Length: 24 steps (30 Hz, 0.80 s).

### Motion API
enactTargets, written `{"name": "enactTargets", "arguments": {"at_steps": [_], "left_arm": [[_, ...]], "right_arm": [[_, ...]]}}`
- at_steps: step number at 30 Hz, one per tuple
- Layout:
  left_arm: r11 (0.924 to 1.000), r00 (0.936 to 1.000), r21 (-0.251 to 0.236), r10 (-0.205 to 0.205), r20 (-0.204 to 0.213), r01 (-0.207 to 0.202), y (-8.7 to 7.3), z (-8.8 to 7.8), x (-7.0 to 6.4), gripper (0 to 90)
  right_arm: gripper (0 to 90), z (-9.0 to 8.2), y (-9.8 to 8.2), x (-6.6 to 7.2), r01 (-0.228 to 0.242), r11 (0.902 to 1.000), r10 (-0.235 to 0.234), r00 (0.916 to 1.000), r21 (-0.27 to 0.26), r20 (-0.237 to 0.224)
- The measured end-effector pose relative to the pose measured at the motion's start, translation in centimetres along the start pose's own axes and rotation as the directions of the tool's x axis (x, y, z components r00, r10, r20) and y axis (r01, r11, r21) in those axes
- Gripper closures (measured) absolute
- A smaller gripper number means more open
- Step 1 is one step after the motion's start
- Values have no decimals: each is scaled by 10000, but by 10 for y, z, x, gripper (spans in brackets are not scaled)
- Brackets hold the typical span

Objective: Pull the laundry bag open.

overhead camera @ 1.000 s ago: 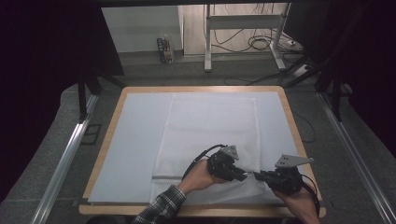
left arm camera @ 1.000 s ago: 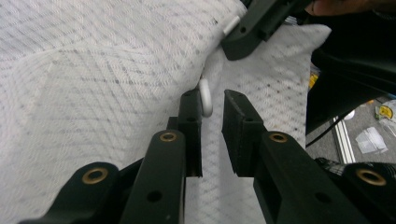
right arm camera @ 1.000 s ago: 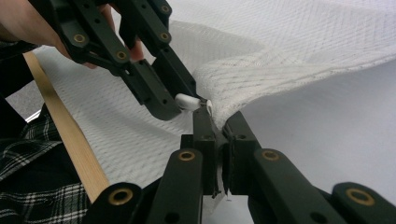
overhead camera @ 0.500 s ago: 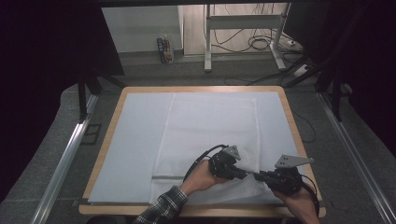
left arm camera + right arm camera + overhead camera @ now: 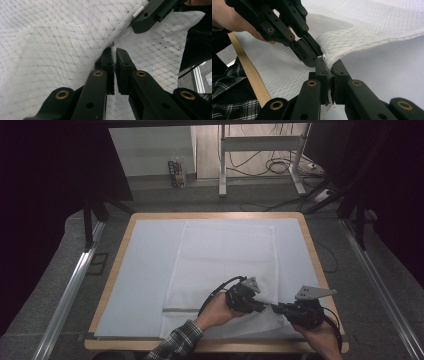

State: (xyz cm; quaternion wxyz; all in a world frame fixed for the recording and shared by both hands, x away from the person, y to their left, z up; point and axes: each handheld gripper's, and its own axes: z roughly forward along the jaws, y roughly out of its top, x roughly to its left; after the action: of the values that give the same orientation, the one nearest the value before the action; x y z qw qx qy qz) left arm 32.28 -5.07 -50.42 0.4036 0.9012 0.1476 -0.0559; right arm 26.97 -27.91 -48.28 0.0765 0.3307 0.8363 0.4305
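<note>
**Two pinches on one towel edge**

Clearly the white towel (image 5: 225,265) is the work here, spread on the pale mat of the wooden-rimmed table (image 5: 120,245), its near right corner lifted off the mat. The left gripper (image 5: 261,307) has just closed its jaws onto a fold of that raised edge, cloth showing white between the pads. The right gripper (image 5: 278,309), just beside it on the same edge, is clamped on the hem too. To my eye the fold goes best if both hands lift together, then draw apart along the hem to take up slack before carrying it over the towel's far part. A shallow pinch could slip.
</note>
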Motion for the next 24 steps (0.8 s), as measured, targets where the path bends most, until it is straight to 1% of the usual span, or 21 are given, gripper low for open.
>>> {"name": "enactTargets", "arguments": {"at_steps": [2, 4, 5, 8, 10, 11, 12, 13, 16, 17, 20, 23, 24], "left_arm": [[10000, 10000, -31, -30, 82, 30, -1, -1, 1, 871], [9999, 9996, -75, -119, 256, 121, -3, -2, 2, 873], [10000, 9995, 20, -88, 295, 87, -4, -3, 3, 873], [10000, 9994, 86, -47, 338, 45, -6, -5, 2, 875], [9999, 9996, 107, 33, 265, -35, -7, -7, 1, 875], [9999, 9995, 118, 24, 313, -28, -8, -8, 1, 875], [9999, 9996, 120, -1, 273, -2, -9, -9, 1, 876], [9998, 9998, 174, 19, 197, -23, -10, -10, 1, 876], [9996, 9999, 262, -126, 65, 124, -16, -13, 3, 876], [9996, 9998, 207, -182, 123, 180, -18, -14, 4, 876], [9996, 9996, 138, -233, 161, 231, -22, -17, 5, 876], [9999, 10000, 67, -81, 49, 80, -24, -18, 4, 875], [9999, 9999, 50, -95, 72, 95, -24, -18, 3, 875]], "right_arm": [[846, 0, 0, 0, 41, 10000, -41, 10000, 53, 76], [849, -1, 0, 1, -19, 9999, 16, 9997, 126, 228], [851, -1, 0, 1, -5, 9999, 0, 9995, 147, 309], [855, 1, -1, 1, -74, 9996, 60, 9987, 285, 503], [856, 1, -1, 1, -88, 9991, 64, 9983, 420, 575], [856, 2, -1, 1, -153, 9989, 125, 9979, 436, 631], [857, 2, -2, 1, -180, 9987, 151, 9981, 474, 596], [857, 2, -2, 1, -210, 9986, 177, 9975, 478, 683], [858, 0, -3, -1, -229, 9985, 184, 9960, 502, 876], [857, -1, -3, -1, -294, 9984, 250, 9956, 481, 901], [857, -1, -5, -2, -240, 9987, 203, 9965, 449, 817], [856, 0, -4, 0, -135, 9988, 96, 9966, 480, 820], [856, 0, -4, 0, -127, 9988, 88, 9967, 480, 805]]}}
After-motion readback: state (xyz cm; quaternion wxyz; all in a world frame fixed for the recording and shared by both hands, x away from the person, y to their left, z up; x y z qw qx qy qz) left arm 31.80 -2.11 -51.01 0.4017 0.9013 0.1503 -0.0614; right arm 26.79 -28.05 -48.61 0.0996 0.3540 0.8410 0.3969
